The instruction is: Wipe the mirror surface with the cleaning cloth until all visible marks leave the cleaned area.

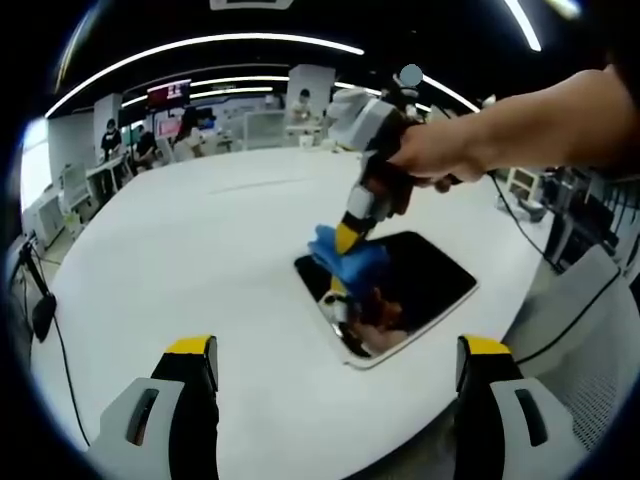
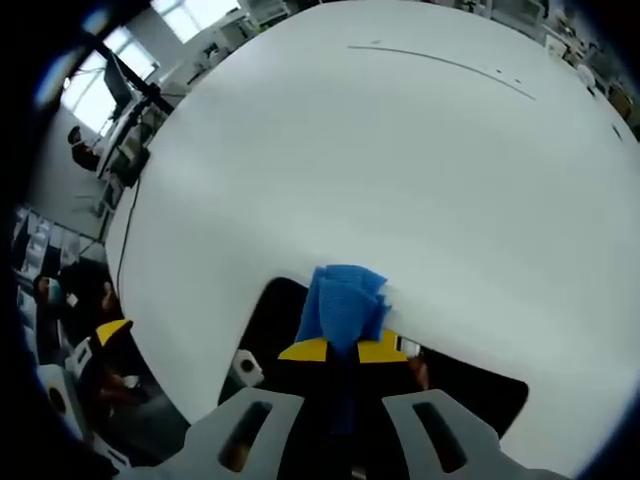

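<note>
Our right gripper (image 2: 342, 350) has its jaws pinched on the blue cloth (image 2: 343, 303), pressing it on the far left part of the mirror (image 1: 420, 285). Our left gripper (image 1: 335, 375) hangs with jaws spread wide, near the table's (image 1: 200, 250) near edge. The mirror lies flat on the white table; desks and seated people (image 1: 110, 138) line the far side under long ceiling lights (image 1: 200, 45).

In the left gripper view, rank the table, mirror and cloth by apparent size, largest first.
1. white table
2. mirror
3. blue cloth, held by the right gripper against the mirror's far end
</note>
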`<state>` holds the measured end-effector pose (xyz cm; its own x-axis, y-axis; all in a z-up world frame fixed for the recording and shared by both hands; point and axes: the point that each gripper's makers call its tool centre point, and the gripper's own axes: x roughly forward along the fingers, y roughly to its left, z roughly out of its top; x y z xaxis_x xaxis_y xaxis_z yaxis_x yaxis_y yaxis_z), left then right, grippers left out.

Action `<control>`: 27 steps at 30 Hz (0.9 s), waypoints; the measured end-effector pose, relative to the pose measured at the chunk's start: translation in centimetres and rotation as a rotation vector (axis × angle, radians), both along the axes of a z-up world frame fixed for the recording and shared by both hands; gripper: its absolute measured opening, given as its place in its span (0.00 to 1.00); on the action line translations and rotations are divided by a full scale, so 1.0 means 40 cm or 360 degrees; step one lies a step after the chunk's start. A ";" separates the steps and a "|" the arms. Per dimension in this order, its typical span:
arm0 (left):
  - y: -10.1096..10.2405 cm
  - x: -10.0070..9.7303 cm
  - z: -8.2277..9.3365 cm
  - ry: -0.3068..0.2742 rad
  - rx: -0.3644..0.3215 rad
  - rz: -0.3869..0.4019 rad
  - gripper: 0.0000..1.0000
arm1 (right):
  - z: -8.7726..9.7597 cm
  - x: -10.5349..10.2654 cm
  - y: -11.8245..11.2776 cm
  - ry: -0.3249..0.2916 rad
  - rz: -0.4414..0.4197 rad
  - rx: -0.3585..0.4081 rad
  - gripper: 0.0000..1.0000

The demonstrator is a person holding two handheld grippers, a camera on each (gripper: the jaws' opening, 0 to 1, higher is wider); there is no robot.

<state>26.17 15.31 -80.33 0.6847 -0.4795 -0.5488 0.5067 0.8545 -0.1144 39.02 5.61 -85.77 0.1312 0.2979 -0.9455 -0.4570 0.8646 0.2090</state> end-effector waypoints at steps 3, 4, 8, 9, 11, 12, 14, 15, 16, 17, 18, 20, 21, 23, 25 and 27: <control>-0.002 0.001 -0.001 -0.0007 0.0007 -0.0010 1.00 | 0.003 -0.007 0.000 -0.0007 0.0014 -0.0024 0.02; -0.002 0.001 0.000 -0.0007 0.0005 -0.0009 1.00 | 0.002 -0.007 -0.001 -0.0009 0.0011 -0.0028 0.02; 0.002 0.003 0.001 -0.0010 0.0003 0.0004 1.00 | 0.003 -0.015 -0.003 -0.0004 -0.0001 -0.0025 0.01; 0.002 0.003 0.001 -0.0009 0.0003 0.0004 1.00 | 0.006 -0.024 -0.004 -0.0002 -0.0002 -0.0026 0.01; 0.001 0.003 0.001 -0.0014 0.0006 0.0001 1.00 | 0.011 -0.039 -0.004 -0.0004 0.0000 -0.0028 0.01; 0.001 0.003 0.001 -0.0014 0.0006 0.0000 1.00 | 0.012 -0.041 -0.004 -0.0004 0.0000 -0.0028 0.01; 0.002 0.003 0.002 -0.0015 0.0007 0.0002 1.00 | 0.010 -0.048 -0.005 0.0001 0.0002 -0.0027 0.01; 0.002 0.004 0.002 -0.0018 0.0007 0.0003 1.00 | 0.008 -0.051 -0.005 -0.0001 0.0002 -0.0024 0.01; 0.002 0.003 0.002 -0.0018 0.0008 0.0004 1.00 | 0.008 -0.055 -0.005 0.0000 0.0000 -0.0021 0.01; 0.002 0.003 0.002 -0.0018 0.0006 0.0006 1.00 | 0.010 -0.060 -0.005 0.0000 -0.0002 -0.0019 0.01; 0.002 0.004 0.002 -0.0019 0.0007 0.0006 1.00 | 0.011 -0.066 -0.005 0.0000 -0.0006 -0.0015 0.01; 0.002 0.004 0.002 -0.0022 0.0007 0.0004 1.00 | 0.012 -0.078 -0.005 0.0001 -0.0002 -0.0012 0.01; 0.002 0.004 0.003 -0.0024 0.0007 0.0005 1.00 | 0.011 -0.081 -0.005 -0.0001 -0.0001 -0.0011 0.01; 0.003 0.004 0.003 -0.0026 0.0009 0.0007 1.00 | 0.010 -0.090 -0.004 -0.0009 0.0007 -0.0014 0.01; 0.003 0.004 0.004 -0.0026 0.0008 0.0009 1.00 | 0.007 -0.097 -0.004 -0.0013 0.0015 -0.0015 0.01; 0.003 0.004 0.006 -0.0030 0.0007 0.0012 1.00 | 0.007 -0.102 -0.005 -0.0014 0.0014 -0.0012 0.02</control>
<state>26.33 15.45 -80.11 0.6986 -0.4716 -0.5381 0.5020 0.8589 -0.1012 34.94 5.41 -85.51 0.1370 0.2921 -0.9465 -0.4666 0.8619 0.1985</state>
